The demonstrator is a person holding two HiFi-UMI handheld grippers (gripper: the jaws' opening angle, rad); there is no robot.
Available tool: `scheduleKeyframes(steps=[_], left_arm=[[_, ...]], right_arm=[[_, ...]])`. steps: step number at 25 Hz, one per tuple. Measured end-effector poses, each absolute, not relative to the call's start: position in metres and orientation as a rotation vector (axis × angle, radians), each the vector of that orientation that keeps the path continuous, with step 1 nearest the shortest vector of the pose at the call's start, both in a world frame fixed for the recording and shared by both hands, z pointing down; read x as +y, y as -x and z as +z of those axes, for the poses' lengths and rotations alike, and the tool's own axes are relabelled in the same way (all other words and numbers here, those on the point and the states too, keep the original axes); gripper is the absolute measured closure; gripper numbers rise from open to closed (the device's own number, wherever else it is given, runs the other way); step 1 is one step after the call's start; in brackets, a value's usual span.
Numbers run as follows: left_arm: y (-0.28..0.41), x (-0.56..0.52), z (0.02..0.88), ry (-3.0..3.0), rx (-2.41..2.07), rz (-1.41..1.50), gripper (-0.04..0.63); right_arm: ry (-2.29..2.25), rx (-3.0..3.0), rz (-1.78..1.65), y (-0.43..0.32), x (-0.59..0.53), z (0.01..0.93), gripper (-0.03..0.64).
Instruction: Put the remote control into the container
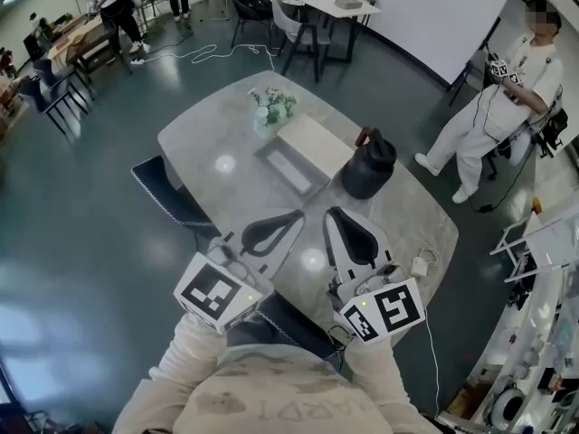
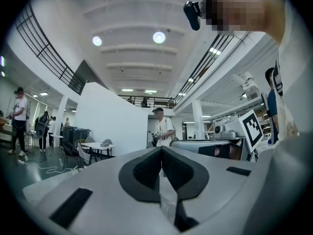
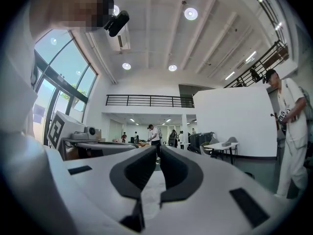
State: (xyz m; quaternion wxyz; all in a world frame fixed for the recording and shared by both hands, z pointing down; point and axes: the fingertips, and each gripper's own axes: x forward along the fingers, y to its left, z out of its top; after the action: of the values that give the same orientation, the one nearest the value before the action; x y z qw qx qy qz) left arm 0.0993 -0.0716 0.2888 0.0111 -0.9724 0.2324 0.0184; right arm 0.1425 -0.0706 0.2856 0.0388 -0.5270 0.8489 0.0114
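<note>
left hand-held gripper (image 1: 298, 214) pressed together and empty, right hand-held gripper (image 1: 333, 212) likewise, both over the near tabletop (image 1: 204, 138), long grey container (image 1: 269, 165) between plant (image 1: 271, 107) and black jug (image 1: 368, 168), long axis slanting upper left to lower right, remote control too small to pick out

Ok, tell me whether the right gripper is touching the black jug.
Apart. In the right gripper view the right gripper has its jaws shut on nothing, with only open room ahead. The head view shows tabletop between it and the black jug.
</note>
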Motion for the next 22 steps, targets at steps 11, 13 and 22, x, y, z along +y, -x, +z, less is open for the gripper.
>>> scheduleKeyframes(steps=[11, 13, 22], left_arm=[[-0.096, -0.062, 0.284, 3.017, 0.732, 0.052, 0.583], [-0.095, -0.063, 0.284, 3.017, 0.732, 0.047, 0.583], [-0.095, -0.065, 0.280, 3.014, 0.732, 0.061, 0.583]], right_arm=[[1.577, 2.620, 0.065, -0.131, -0.065, 0.279, 0.592], [1.576, 2.620, 0.069, -0.130, -0.066, 0.279, 0.592], [1.577, 2.617, 0.054, -0.129, -0.067, 0.279, 0.592]])
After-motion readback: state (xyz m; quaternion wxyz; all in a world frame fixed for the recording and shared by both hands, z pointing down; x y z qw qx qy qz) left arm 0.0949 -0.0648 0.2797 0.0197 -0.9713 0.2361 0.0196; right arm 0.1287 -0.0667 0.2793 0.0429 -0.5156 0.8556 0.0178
